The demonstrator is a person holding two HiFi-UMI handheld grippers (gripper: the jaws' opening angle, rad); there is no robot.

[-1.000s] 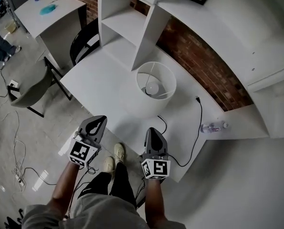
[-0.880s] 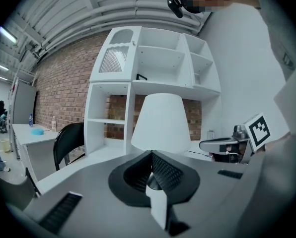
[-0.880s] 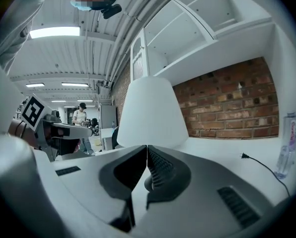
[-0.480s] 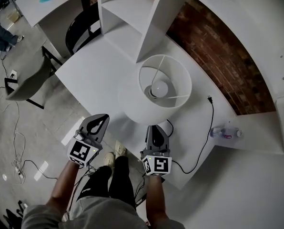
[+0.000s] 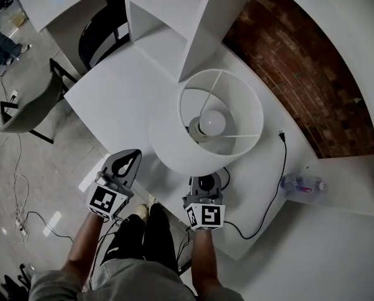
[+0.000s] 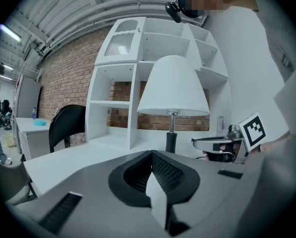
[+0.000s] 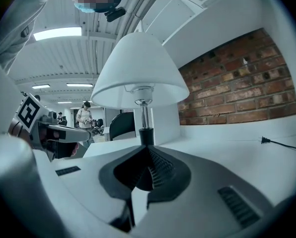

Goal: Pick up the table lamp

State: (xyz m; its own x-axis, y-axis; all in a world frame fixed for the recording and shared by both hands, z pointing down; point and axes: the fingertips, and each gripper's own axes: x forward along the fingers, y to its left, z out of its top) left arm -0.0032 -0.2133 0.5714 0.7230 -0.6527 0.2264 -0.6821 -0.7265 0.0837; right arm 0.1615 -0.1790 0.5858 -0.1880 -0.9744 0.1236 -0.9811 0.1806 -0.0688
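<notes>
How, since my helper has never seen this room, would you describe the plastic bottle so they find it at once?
Find the long white desk against the brick wall, with a white-shaded lamp standing on it. Follow the lamp's black cord out to the right in the head view; the bottle is just past it. It is the only small, see-through thing on that desk.

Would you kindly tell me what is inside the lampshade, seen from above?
Inside the lampshade, the head view shows a round white bulb and thin wire spokes running to the rim. From above, bulb and shade cover the stem.
</notes>
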